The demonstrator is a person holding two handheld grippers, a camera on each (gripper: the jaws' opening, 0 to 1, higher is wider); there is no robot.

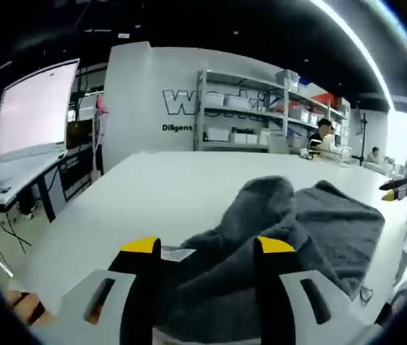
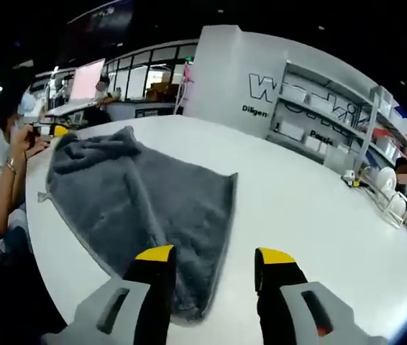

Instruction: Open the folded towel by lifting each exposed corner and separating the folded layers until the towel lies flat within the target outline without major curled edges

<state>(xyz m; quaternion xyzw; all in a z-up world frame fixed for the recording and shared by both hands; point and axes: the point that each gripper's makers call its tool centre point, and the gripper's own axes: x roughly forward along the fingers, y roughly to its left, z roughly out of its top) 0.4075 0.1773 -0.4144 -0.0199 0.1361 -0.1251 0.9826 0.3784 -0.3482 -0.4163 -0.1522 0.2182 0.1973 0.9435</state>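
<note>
A dark grey towel (image 1: 297, 223) lies on the white table (image 1: 153, 194), bunched into a raised hump near my left gripper (image 1: 207, 248). That gripper's yellow-tipped jaws stand wide apart, open, with a towel fold lying between them and a white label (image 1: 178, 253) beside it. In the right gripper view the towel (image 2: 153, 194) spreads mostly flat, its far end rumpled. My right gripper (image 2: 215, 255) hangs open above the towel's near corner, nothing between its jaws. The left gripper's yellow tip (image 2: 60, 131) shows at the towel's far end.
A person's hand and white sleeve (image 2: 2, 172) are at the table's left edge. A desk with a screen (image 1: 34, 108) stands to the left, shelves (image 1: 275, 108) with boxes along the back wall. Bare white tabletop (image 2: 311, 201) stretches right of the towel.
</note>
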